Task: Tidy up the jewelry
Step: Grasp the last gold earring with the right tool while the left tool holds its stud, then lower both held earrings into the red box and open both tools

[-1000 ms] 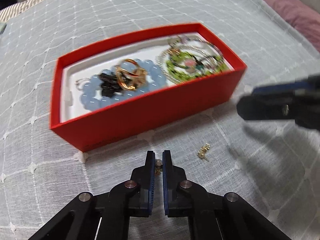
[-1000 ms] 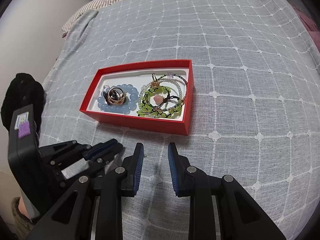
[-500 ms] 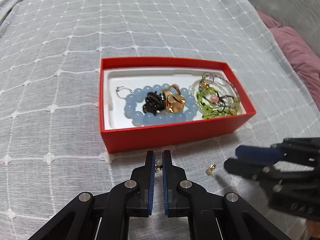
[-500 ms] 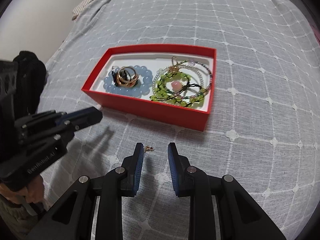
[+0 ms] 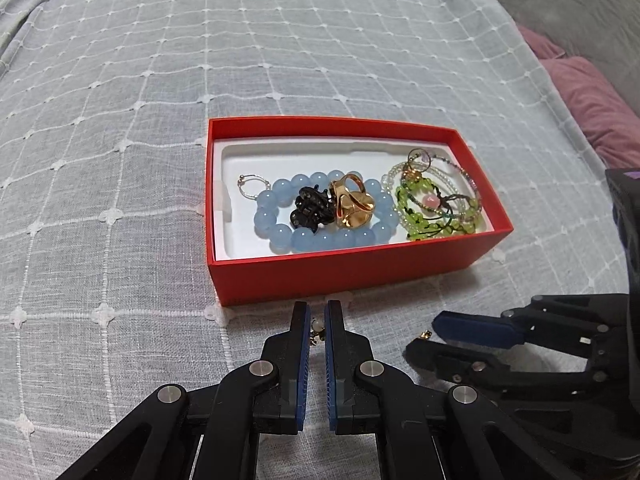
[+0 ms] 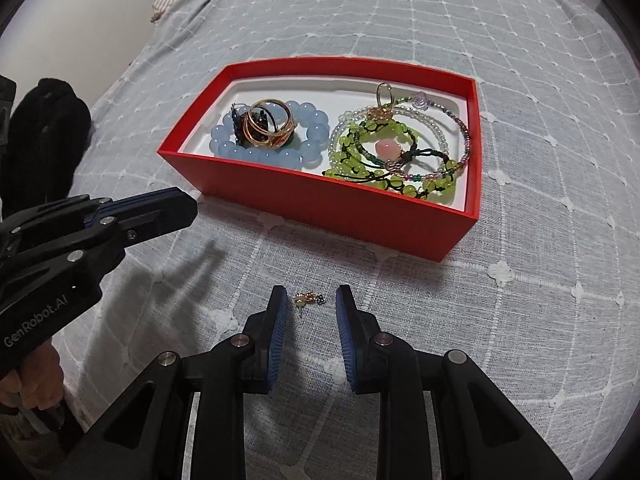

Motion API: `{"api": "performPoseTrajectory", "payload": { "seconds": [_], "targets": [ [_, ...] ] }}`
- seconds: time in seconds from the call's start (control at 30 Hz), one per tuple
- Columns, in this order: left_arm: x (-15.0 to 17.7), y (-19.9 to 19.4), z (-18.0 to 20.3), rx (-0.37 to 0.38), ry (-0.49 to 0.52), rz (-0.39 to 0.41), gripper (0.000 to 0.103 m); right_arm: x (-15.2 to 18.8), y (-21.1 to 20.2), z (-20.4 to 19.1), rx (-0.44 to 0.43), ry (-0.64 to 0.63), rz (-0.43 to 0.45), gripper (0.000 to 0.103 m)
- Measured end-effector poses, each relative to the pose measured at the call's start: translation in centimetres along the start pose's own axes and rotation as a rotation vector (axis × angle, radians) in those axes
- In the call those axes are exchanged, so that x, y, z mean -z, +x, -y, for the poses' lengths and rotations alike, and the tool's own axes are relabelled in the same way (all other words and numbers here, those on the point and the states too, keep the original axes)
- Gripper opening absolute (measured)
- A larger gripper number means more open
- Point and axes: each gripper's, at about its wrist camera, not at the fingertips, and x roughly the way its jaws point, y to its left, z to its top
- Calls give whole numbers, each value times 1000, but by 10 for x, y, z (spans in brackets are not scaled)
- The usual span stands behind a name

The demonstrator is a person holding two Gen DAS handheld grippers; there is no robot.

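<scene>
A red box (image 5: 340, 272) (image 6: 320, 204) sits on the bedspread holding a blue bead bracelet (image 5: 280, 236), a black clip (image 5: 310, 210), a gold ring (image 5: 352, 206) and green beaded bracelets (image 5: 436, 208) (image 6: 384, 156). My left gripper (image 5: 317, 320) is shut on a small pearl earring (image 5: 317, 330), held just in front of the box's near wall. My right gripper (image 6: 310, 300) is open, its fingers either side of a second gold earring (image 6: 308, 300) lying on the cloth. That earring also shows in the left wrist view (image 5: 425, 335).
The grey-blue quilted bedspread (image 6: 520, 320) covers the whole surface. Pink and grey pillows (image 5: 588, 100) lie at the far right. A black garment (image 6: 44, 132) lies at the left edge. The two grippers are close side by side in front of the box.
The left gripper has lifted and drawn back from the box with the earring in it. The right gripper has moved forward and down so its open fingers straddle the second earring.
</scene>
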Motion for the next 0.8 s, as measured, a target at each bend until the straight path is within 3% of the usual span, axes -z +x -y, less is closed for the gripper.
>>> {"api": "performPoseTrajectory", "payload": {
  "seconds": [0.23,0.5,0.8],
  "targets": [
    [-1,1,-1,-2,-4,-3,3,0,2,-11,20,-57,9,25],
    [-1,0,-1,-1,-5,-3,3,-2,3,-15,35,-84,12,10],
    [-3,-1,-2,2,-8,-1,3,-1,-1,-12,19,-66,12,10]
  ]
}}
